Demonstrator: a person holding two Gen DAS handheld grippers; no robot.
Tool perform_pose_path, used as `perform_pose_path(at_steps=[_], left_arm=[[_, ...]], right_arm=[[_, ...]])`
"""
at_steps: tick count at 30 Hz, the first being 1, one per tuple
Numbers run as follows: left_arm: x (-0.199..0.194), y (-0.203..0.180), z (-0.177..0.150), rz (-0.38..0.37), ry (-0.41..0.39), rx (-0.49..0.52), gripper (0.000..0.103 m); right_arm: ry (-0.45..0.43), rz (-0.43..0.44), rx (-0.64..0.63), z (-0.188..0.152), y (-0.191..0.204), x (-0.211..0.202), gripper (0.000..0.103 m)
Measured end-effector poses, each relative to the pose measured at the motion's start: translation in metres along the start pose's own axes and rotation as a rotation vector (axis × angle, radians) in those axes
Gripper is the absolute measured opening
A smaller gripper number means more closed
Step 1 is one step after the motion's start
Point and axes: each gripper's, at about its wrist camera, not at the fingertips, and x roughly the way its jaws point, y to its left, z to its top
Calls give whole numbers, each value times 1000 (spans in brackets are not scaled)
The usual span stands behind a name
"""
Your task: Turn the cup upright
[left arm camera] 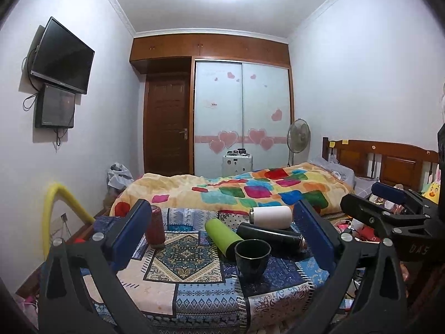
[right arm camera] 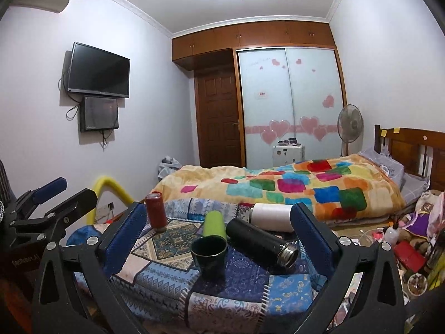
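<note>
Both spread wide, left gripper (left arm camera: 222,239) and right gripper (right arm camera: 217,236), holding nothing; dark cup (left arm camera: 252,258) upright on desk (left arm camera: 167,292) among lying bottles.

One dark cup (left arm camera: 252,256) stands open-mouthed; four bottles: red (left arm camera: 155,226) upright, green (left arm camera: 222,233), black (left arm camera: 271,235) and white (left arm camera: 271,216) lying down.

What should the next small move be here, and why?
Probably bring the open right gripper down toward the black bottle: it lies on its side nearest, like the green and white ones, while the dark cup already stands upright.
</note>
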Motion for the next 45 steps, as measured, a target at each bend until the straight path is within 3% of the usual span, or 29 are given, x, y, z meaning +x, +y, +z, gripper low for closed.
perform_pose_path(at_steps=[45], left_arm=[[8, 1, -5, -7, 14, -5, 103]], right_arm=[[-10, -6, -1, 2, 1, 0, 103]])
